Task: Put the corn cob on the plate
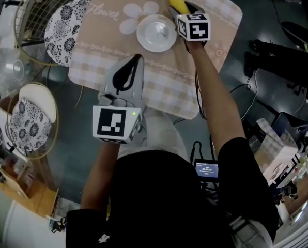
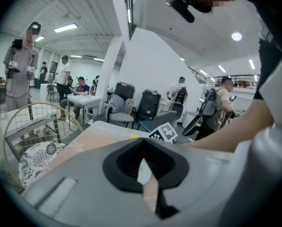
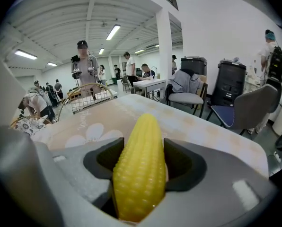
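Right gripper (image 3: 141, 156) first: its jaws stand wide and are clamped on the yellow corn cob (image 1: 176, 1). The black pads press the cob's two flanks, and its tapered tip pokes out past them toward the far side. The butt end sits deep between the jaws.

From the head view, the cob is over the far right part of the beige checked cloth with the white flower print (image 1: 169, 84). It's just beyond and to the right of the round white plate (image 1: 156, 33), not on it. Whether the cob touches the cloth, I can't tell.

The plate is bare, sitting near the middle of the cloth's far half.

Over to the left gripper (image 1: 137, 60): it's on the near side of the plate, above the near edge of the cloth, pointing toward the plate. Its jaws are drawn together, tips meeting, with only a thin wedge of gap behind them. Nothing is caught in there; just a sliver of plate and cloth shows through.
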